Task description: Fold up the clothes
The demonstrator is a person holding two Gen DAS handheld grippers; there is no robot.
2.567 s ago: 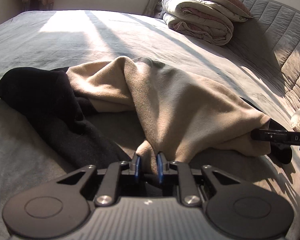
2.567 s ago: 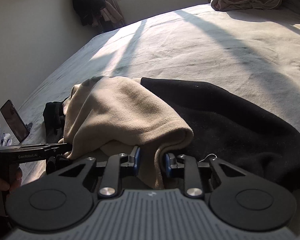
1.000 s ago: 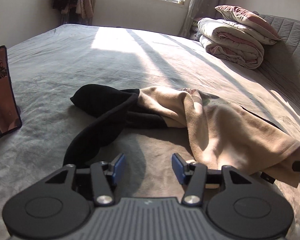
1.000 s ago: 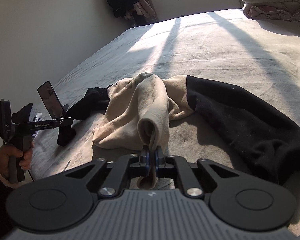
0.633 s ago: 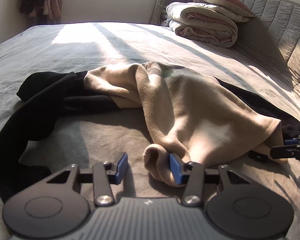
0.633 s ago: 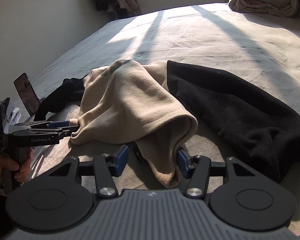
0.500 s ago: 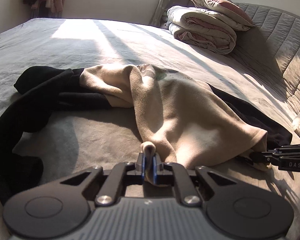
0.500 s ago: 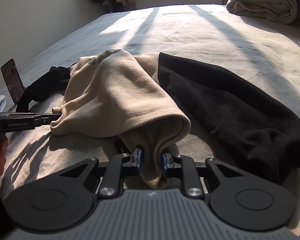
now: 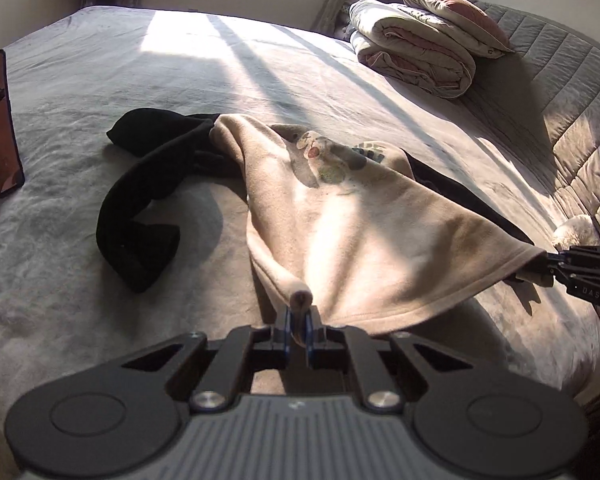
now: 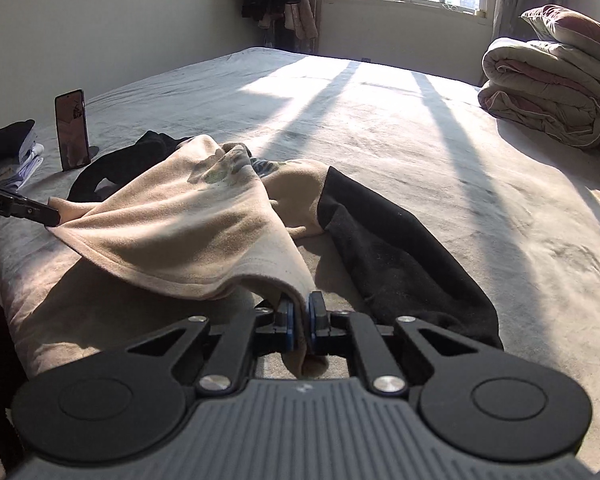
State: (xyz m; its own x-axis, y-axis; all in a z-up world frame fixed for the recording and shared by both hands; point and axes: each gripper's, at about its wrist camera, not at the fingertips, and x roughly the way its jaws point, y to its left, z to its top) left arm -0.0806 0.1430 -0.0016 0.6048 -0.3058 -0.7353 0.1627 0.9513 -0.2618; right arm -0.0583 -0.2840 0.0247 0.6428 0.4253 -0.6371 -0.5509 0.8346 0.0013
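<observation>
Spreading step in hand, judged from both grips. Left wrist view: left gripper clenched on hem corner of beige sweatshirt, which sags between the two tools just above the bed; black sleeve trails on the cover. Right wrist view: right gripper clenched on opposite hem corner. Next: pull corners apart, lay garment flat w/ sleeves clear.

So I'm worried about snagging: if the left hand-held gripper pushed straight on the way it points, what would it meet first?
Probably the beige sweatshirt it is already shut on: the left hand-held gripper points into the raised cloth, and behind that lies the grey bedspread. Depth is hard to judge here.
</observation>
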